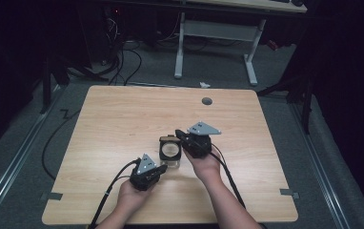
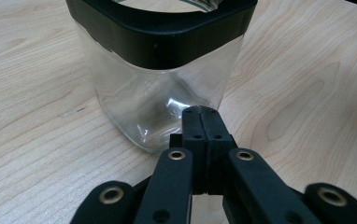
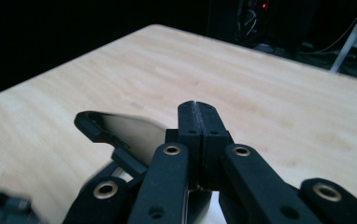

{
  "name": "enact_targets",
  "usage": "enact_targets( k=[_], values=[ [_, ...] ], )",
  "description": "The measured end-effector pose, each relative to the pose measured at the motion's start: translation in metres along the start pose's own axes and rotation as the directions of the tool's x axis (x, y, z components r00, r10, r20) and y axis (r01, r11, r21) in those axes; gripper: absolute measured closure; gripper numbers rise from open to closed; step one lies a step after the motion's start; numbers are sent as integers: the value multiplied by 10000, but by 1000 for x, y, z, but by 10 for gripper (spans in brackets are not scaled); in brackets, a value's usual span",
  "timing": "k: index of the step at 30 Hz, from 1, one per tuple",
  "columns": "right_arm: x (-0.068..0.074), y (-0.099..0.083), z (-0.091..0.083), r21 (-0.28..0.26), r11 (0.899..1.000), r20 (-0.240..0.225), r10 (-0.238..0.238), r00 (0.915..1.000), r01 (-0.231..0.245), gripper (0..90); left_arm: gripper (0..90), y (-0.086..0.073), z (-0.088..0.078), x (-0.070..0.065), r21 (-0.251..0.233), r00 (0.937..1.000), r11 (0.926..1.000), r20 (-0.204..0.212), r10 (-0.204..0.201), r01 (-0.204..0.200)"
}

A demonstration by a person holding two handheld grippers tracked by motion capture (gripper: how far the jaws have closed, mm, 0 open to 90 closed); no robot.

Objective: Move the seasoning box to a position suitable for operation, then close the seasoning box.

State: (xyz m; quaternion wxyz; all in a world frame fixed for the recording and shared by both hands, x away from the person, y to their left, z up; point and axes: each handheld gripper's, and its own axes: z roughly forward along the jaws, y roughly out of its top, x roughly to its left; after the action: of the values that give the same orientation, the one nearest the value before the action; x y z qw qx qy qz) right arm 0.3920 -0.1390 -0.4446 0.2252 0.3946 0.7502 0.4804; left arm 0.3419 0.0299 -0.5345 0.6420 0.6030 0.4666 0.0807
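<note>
The wooden table (image 1: 123, 124) carries a single object, a square glass jar (image 1: 170, 150) with a black rim, standing upright a little toward six o'clock from the table's centre. The right gripper (image 1: 182, 138) sits at the jar's two o'clock — its jaws are pressed together, and whether they pinch the hinged black lid (image 3: 120, 133) lifted beside them I cannot tell. The left gripper (image 1: 163, 168) lies at the jar's seven o'clock, jaws together and empty, tips just beside the glass wall (image 2: 158, 102). To open it well, I judge the left should brace the jar low — glass slides on wood — while the right swings the lid slowly.
</note>
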Motion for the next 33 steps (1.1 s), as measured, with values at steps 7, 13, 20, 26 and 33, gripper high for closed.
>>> enact_targets(
  k=[7, 13, 20, 26, 33],
  values=[
    [8, -30, -9, 229, 9997, -163, 45, 9999, -42, 892, 900, 0, 0, 0, -7, 10000, 10000, -18, 7, -7],
    [3, -36, -25, 16, 10000, -14, 76, 10000, -76, 841, 880, -3, -5, -4, -116, 9990, 9990, 88, 437, -435],
    [-29, -69, -48, 229, 9981, 830, 545, 9951, -565, 750, 843, 11, -29, -2, -304, 9952, 9948, 122, 971, -967],
    [-63, -92, -71, 268, 9936, 1831, 1032, 9777, -1099, 680, 799, 26, -42, 28, -475, 9950, 9960, -684, 729, -762],
    [-88, -115, -101, -106, 9895, 2714, 1413, 9520, -1438, 502, 619, 49, -60, 62, -1121, 9825, 9926, -1843, 253, -466]
  ],
)
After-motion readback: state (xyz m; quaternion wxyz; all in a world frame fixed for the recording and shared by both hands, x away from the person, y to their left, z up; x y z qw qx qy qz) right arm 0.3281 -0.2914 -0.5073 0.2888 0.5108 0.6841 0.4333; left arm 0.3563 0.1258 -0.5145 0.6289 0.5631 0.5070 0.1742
